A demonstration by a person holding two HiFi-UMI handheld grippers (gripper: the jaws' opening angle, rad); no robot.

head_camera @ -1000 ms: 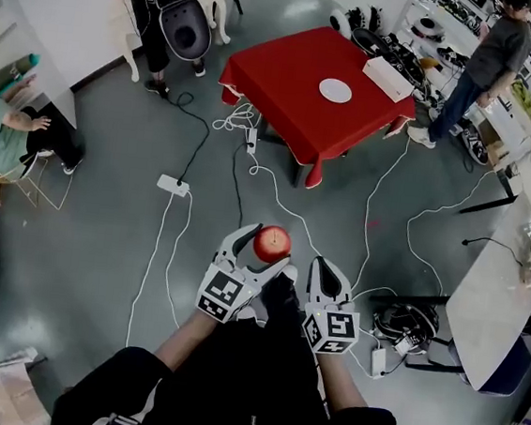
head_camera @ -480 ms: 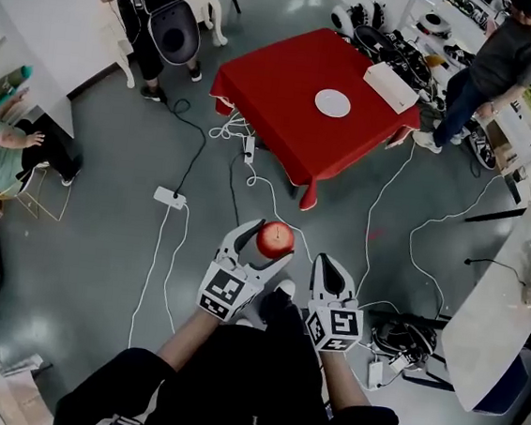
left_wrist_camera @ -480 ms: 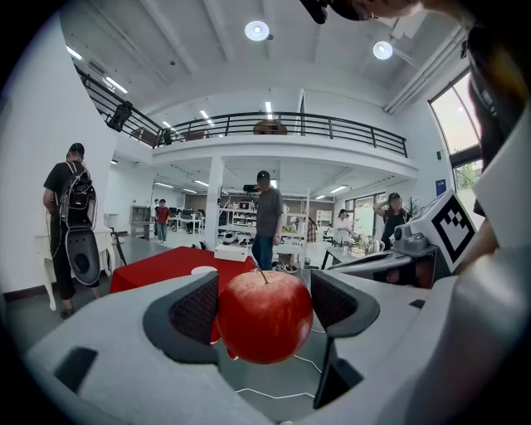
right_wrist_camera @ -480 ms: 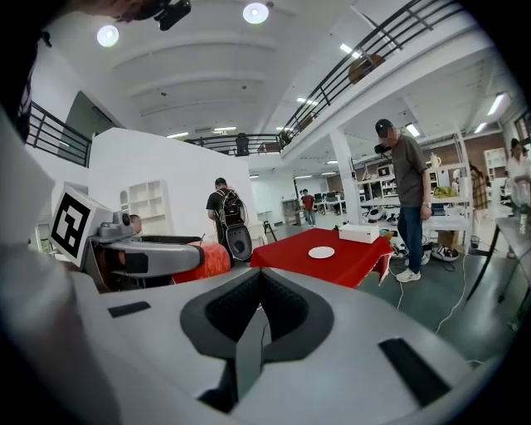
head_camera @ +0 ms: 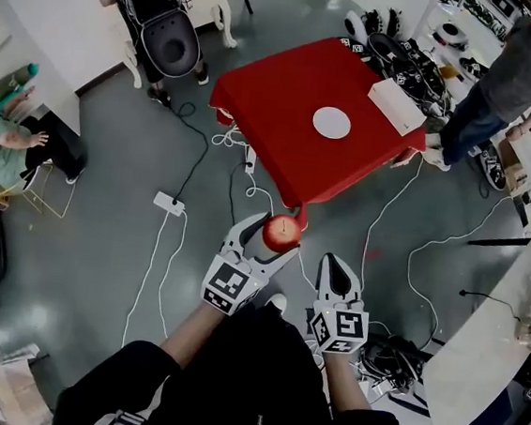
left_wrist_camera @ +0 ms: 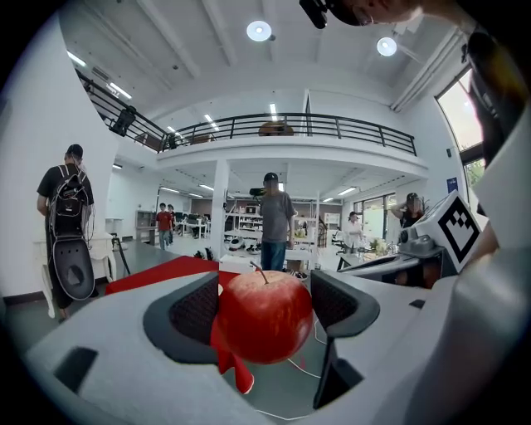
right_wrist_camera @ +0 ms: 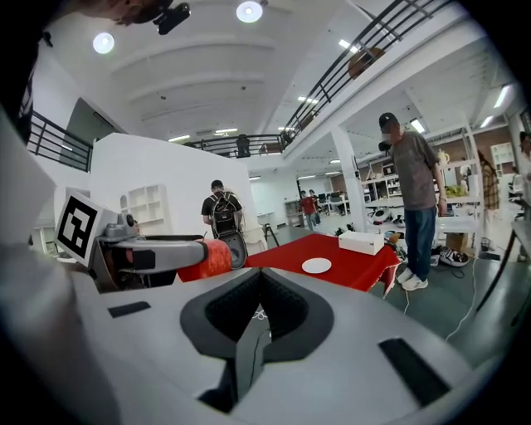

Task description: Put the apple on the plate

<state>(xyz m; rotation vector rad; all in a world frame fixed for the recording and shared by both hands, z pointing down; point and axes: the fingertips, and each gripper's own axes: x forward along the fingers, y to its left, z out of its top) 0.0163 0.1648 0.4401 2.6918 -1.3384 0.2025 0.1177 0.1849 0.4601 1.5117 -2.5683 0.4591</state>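
Observation:
A red apple [head_camera: 281, 232] [left_wrist_camera: 264, 315] with a short stem sits between the jaws of my left gripper [head_camera: 264, 242], which is shut on it in the air above the grey floor. A little of the apple [right_wrist_camera: 213, 258] shows in the right gripper view too. My right gripper [head_camera: 336, 273] [right_wrist_camera: 259, 309] is shut and holds nothing. Ahead stands a table under a red cloth [head_camera: 278, 90] [right_wrist_camera: 353, 259], and a small white plate [head_camera: 332, 121] [right_wrist_camera: 316, 266] lies on it. The table's near corner is just beyond the apple in the head view.
A white box [head_camera: 396, 106] [right_wrist_camera: 361, 241] lies on the table's far side. White and black cables [head_camera: 171, 235] and a power strip [head_camera: 169, 204] trail over the floor. People stand around: one beside the table [head_camera: 511, 77], one with a backpack [head_camera: 163, 17], one seated [head_camera: 8, 147]. A white counter [head_camera: 486, 362] is at right.
The table and plate have come nearer and lower in the head view as I walk toward them. The apple stays held in the left gripper; the right gripper stays shut.

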